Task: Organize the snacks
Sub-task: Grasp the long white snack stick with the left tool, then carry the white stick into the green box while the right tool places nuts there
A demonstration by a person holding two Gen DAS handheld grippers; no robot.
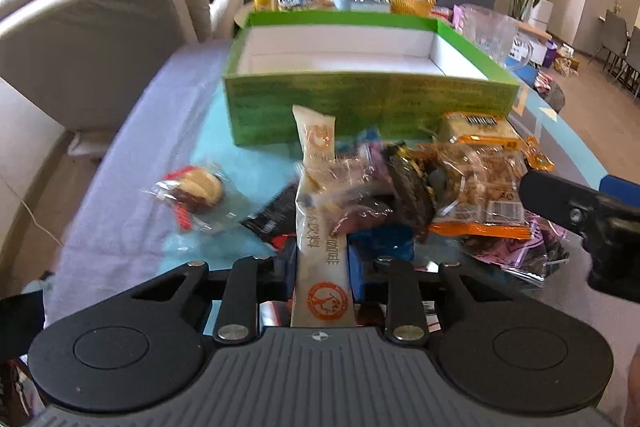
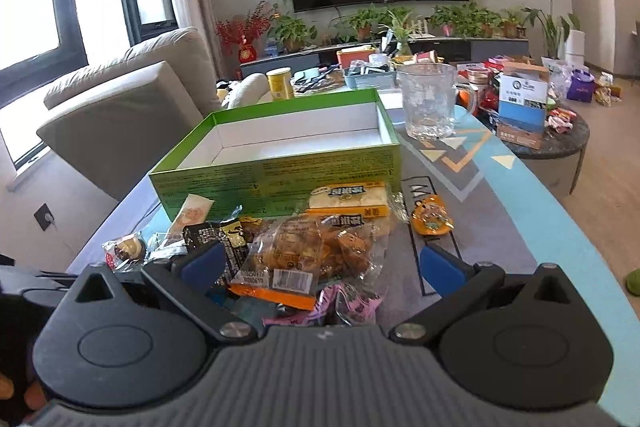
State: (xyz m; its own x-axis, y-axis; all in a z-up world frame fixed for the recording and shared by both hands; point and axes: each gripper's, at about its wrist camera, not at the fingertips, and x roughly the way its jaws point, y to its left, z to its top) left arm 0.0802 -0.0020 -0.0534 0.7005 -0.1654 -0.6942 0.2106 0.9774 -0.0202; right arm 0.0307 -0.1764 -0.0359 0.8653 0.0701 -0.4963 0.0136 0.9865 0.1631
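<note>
The table [image 2: 500, 227] is carrying an empty green box [image 1: 360, 107], and just in front of that box a heap of snack packets [image 2: 304, 251] is lying. The left gripper [image 1: 322, 267] is clamping a long cream sachet [image 1: 316, 163] that is pointing towards the box, so the first pick seems under way. The right gripper [image 2: 320, 263] is standing apart over the heap, gripping nothing. Next, the sachet probably needs lifting over the box's near wall and releasing inside.
</note>
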